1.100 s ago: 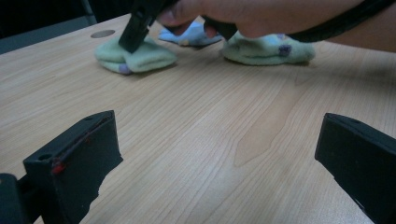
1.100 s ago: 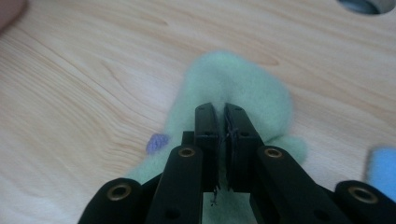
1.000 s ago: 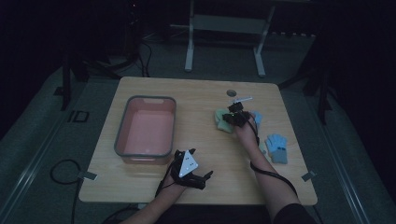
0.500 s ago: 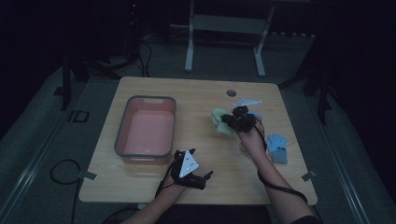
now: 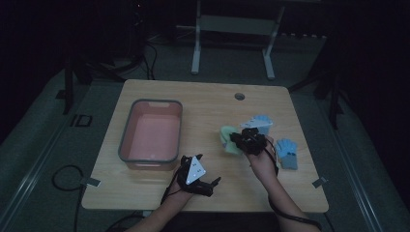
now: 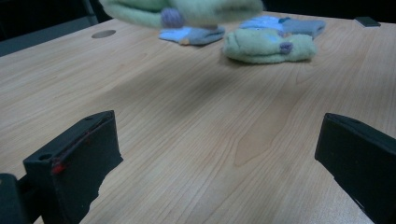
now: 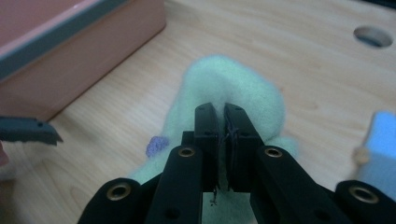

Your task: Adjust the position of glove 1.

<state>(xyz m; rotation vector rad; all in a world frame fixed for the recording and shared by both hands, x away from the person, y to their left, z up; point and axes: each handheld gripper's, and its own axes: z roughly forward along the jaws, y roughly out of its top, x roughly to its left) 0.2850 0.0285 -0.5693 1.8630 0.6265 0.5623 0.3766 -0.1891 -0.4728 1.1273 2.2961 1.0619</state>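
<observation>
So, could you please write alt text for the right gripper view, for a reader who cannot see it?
The right hand-held gripper, jaws shut, pinches a pale green sock with a small purple patch above a light wooden table. A pink bin with a grey rim sits at upper left, and a round hole in the table at upper right.

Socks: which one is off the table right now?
The green sock clamped in the right gripper, hanging above the wood. The other green sock and the blue socks lie flat on the table.
</observation>
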